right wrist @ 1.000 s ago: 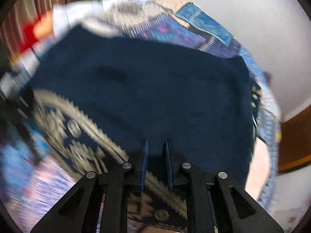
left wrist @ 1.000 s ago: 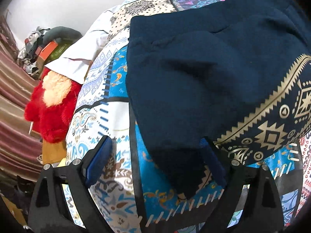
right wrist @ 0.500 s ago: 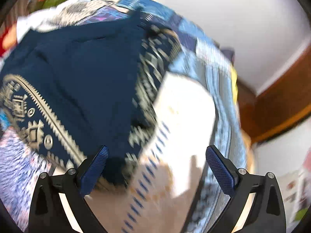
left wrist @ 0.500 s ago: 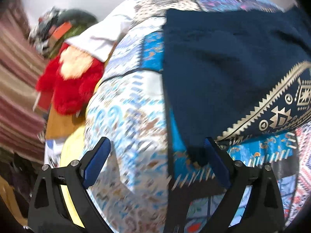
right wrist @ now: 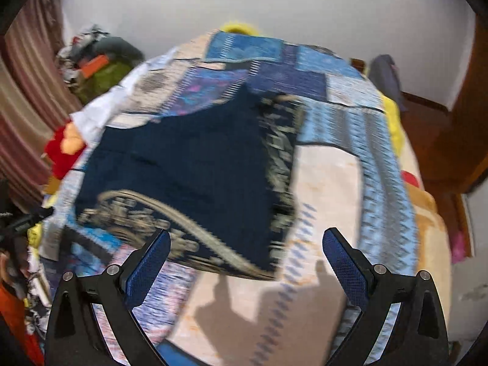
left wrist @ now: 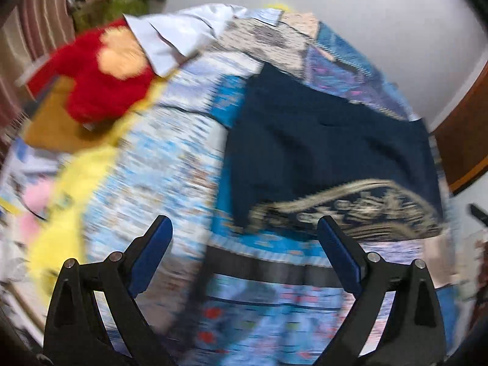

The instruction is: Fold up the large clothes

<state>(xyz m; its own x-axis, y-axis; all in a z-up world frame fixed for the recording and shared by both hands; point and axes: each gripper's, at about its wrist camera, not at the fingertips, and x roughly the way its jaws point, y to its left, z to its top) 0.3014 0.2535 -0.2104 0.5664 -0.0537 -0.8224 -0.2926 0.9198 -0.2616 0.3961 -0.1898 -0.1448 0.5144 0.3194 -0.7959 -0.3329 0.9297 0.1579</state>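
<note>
A navy garment with a gold patterned border [left wrist: 329, 146] lies folded flat on the patchwork bedspread [left wrist: 170, 167]. It also shows in the right wrist view [right wrist: 189, 164]. My left gripper [left wrist: 244, 253] is open and empty, held above the bed short of the garment's near edge. My right gripper [right wrist: 247, 262] is open and empty, above the garment's near right corner. Both views are blurred by motion.
A red plush toy [left wrist: 100, 76] and a white cloth [left wrist: 180, 36] lie at the bed's far left. A pile of clothes [right wrist: 97, 64] sits by the striped curtain. A wooden door frame [right wrist: 457, 128] stands to the right. A yellow sheet [left wrist: 70, 189] edges the bed.
My right gripper opened and let go of the navy garment. Both grippers pulled back and up from it, so more of the bed shows. The garment stays flat.
</note>
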